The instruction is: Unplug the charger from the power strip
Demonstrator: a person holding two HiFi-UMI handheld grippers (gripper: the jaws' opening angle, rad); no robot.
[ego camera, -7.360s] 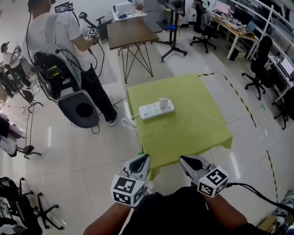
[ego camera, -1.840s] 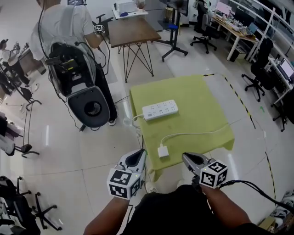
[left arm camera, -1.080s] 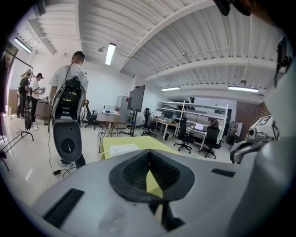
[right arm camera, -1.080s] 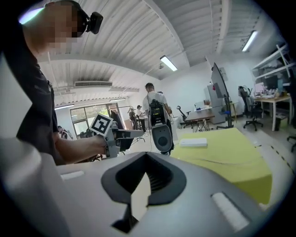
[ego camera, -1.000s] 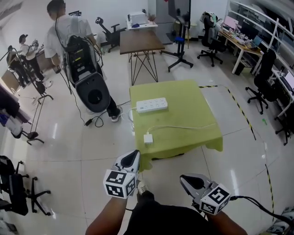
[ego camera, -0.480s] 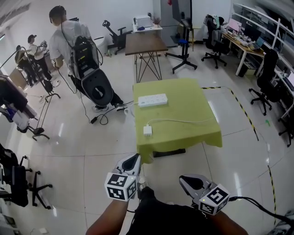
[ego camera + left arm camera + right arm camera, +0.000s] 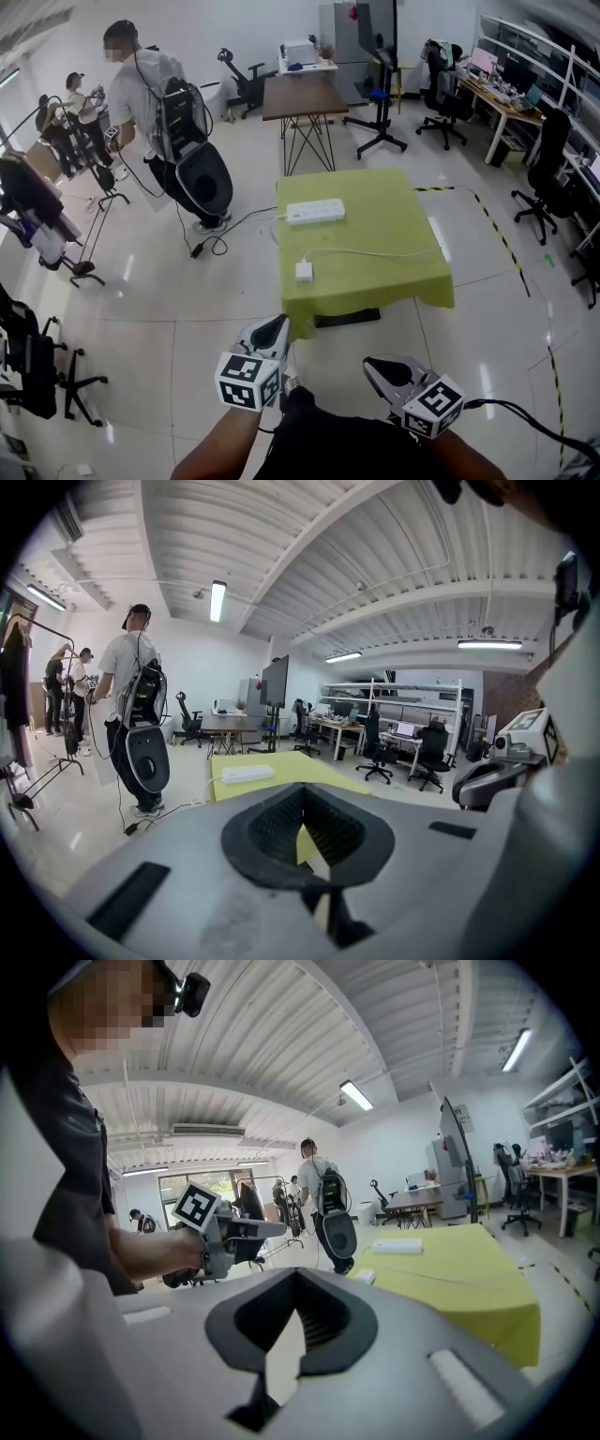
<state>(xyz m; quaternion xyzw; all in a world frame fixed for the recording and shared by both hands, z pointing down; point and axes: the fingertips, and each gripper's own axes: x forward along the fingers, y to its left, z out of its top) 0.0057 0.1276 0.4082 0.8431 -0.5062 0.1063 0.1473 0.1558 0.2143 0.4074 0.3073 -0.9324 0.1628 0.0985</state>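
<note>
- head view: the left gripper (image 7: 274,326) and the right gripper (image 7: 375,364) are at 6 o'clock in the frame, close to the person's body. both point toward 12 o'clock, at the table (image 7: 403,220) with the yellow-green cloth. both are well apart from it.
- head view: the power strip (image 7: 315,212) lies on the table's 11 o'clock part. the charger (image 7: 304,272) is unplugged and lies flat near the 7 o'clock corner, well apart from the strip. its white cable (image 7: 375,251) trails across the cloth toward 3 o'clock.
- head view: a person with a backpack (image 7: 155,103) stands at 10 o'clock, off the table.
- left gripper view: the jaws are together, with nothing between them. the table and power strip sit at 12 o'clock beyond the tips, the right gripper at 3 o'clock.
- right gripper view: the jaws are closed on nothing. the left gripper shows at 10 o'clock, held in a hand (image 7: 178,1251). the charger sits at the table's near corner at 1 o'clock, the strip farther back.
</note>
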